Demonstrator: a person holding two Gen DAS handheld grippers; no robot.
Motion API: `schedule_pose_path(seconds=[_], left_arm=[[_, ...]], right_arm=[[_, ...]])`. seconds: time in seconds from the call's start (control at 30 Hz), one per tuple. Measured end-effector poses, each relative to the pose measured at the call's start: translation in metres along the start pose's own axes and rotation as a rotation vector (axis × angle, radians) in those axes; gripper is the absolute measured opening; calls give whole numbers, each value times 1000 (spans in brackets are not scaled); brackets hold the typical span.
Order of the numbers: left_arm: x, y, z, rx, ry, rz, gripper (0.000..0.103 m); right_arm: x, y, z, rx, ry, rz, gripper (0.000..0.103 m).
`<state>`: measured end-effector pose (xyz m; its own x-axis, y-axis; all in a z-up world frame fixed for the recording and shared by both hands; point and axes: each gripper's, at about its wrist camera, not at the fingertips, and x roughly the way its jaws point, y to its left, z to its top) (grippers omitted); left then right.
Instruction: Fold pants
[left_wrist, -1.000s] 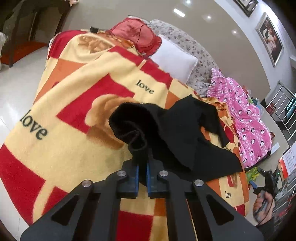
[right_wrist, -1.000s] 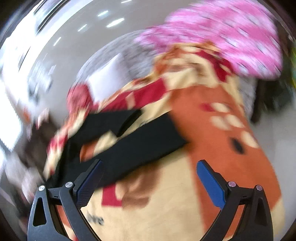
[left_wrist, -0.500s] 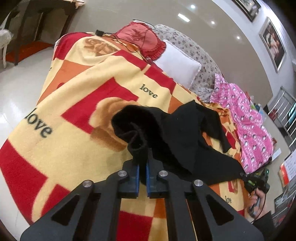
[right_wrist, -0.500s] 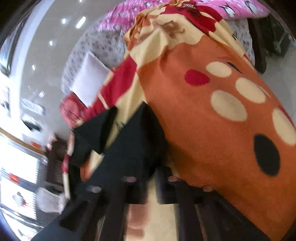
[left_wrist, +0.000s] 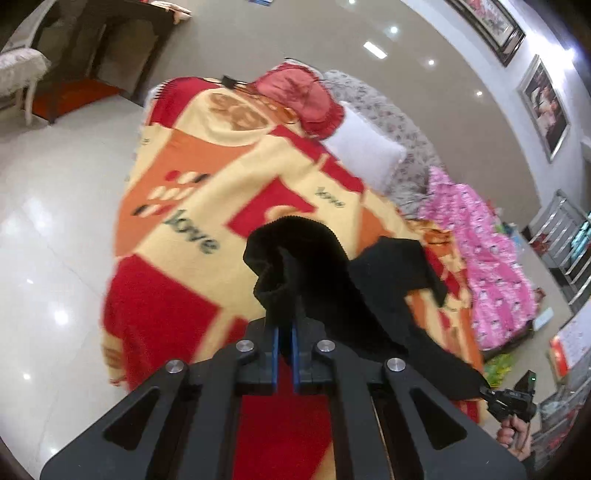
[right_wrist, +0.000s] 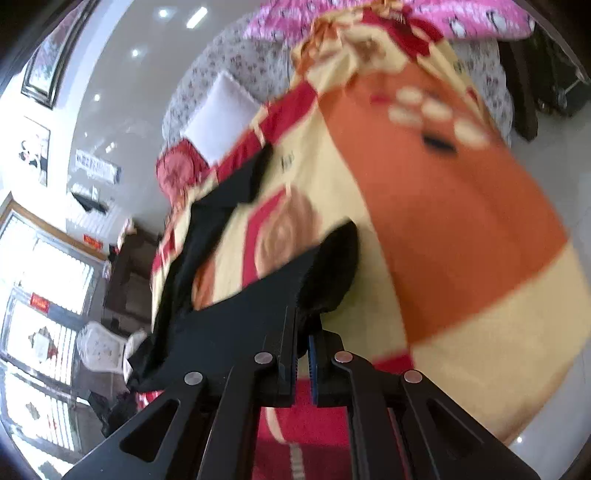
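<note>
Black pants (left_wrist: 332, 280) hang over a bed covered by a red, orange and yellow "love" blanket (left_wrist: 207, 192). My left gripper (left_wrist: 284, 336) is shut on one bunched end of the pants and holds it above the blanket. My right gripper (right_wrist: 303, 339) is shut on another edge of the pants (right_wrist: 236, 325), which stretch away to the left above the blanket (right_wrist: 443, 229). The right gripper also shows in the left wrist view (left_wrist: 511, 400) at the lower right, pinching the far corner of the cloth.
A white pillow (left_wrist: 364, 153), a red cushion (left_wrist: 299, 94) and a pink patterned quilt (left_wrist: 487, 266) lie at the bed's far side. Shiny tiled floor (left_wrist: 48, 229) is to the left, with a chair (left_wrist: 18, 70) beyond. A metal rack (left_wrist: 569, 236) stands at right.
The right gripper closed on the pants' edge and lifted it. Both grippers have risen and drawn back, pulling the pants up off the blanket and stretching them between them.
</note>
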<state>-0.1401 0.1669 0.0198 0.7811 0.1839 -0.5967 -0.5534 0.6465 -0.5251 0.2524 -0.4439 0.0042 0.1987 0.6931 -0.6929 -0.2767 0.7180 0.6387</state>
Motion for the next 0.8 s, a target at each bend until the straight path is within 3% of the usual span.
schedule_pose_path(seconds=[0.03,0.07,0.1,0.17,0.2,0.23,0.33,0.43,0.5,0.57,0.77,0.8], left_arm=[[6,4,-2,-5,19,15,3],[14,8,-5,-14,43,31,3],[20,9,-7,-11,63,44,4],[23,12,-10,-9,56,70,9],[23,13,-10,-14,40,90,11],[22,14,-10,-19,27,104,13],[14,18,-5,-27,-47,191,25],[5,19,-2,-5,-105,225,30],[-2,16,0,42,-136,240,40],[-6,9,0,120,-149,235,51],[-5,-30,-14,404,-133,69,65],[-6,-36,-17,436,-131,39,68]], right_arm=[[6,-3,-1,-9,13,-67,7],[7,-3,-1,-23,2,-110,2],[5,0,3,-33,-29,-143,9],[-7,20,16,-101,-145,-351,19],[-12,40,26,-166,-206,-384,27],[-10,54,34,-215,-225,-354,38],[22,117,63,-406,-162,-198,50],[71,168,77,-616,-86,-168,51],[115,191,82,-773,-33,-235,49],[150,200,85,-854,21,-289,49],[214,188,85,-1025,83,-487,47],[221,187,87,-1043,66,-536,36]])
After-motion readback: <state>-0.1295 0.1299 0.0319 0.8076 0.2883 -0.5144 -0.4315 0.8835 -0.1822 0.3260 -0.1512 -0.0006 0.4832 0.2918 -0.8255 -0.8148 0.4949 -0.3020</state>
